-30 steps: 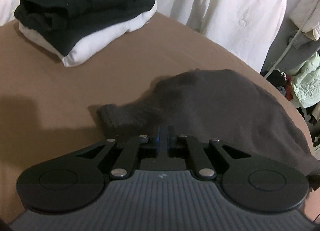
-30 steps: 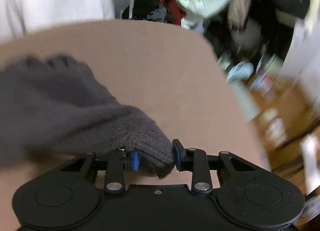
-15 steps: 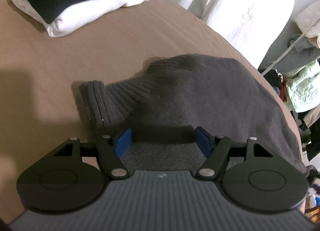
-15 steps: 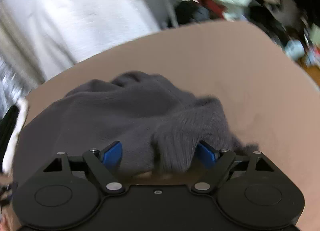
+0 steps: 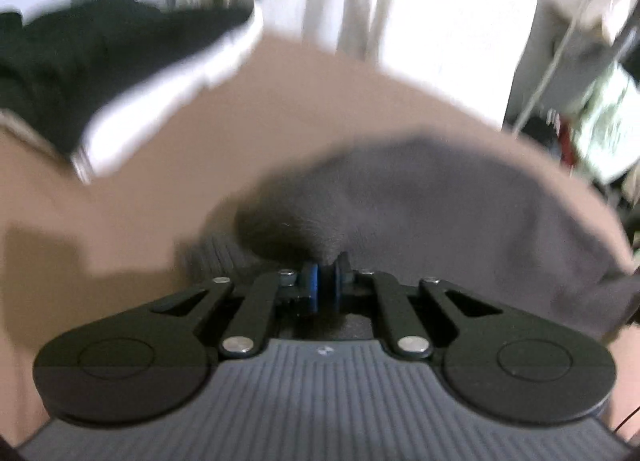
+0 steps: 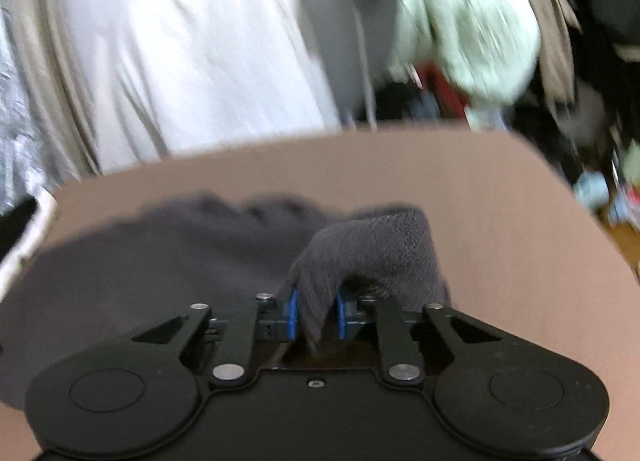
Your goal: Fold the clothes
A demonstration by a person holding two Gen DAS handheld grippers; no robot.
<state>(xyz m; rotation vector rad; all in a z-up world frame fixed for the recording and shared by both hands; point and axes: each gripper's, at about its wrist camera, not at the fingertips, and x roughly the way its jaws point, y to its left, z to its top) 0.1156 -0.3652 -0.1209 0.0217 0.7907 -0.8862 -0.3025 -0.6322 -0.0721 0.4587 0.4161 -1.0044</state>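
1. The grey sweater [image 5: 460, 197] is spread on the brown table [image 5: 320, 101], near edge.
2. A fold is pinched by the left gripper [image 5: 326, 281].
3. A raised fold [image 6: 372, 245] is clamped by the right gripper [image 6: 316, 311].
4. A folded stack [image 5: 100, 77] is located far left.

One dark grey sweater [image 5: 460, 197] lay on the one brown table [image 5: 280, 101]. Two folded garments made one stack: a black one [image 5: 80, 61] on a white one [image 5: 160, 93]. Two grippers were there, left gripper [image 5: 326, 285] and right gripper [image 6: 316, 313], each clamping sweater fabric.
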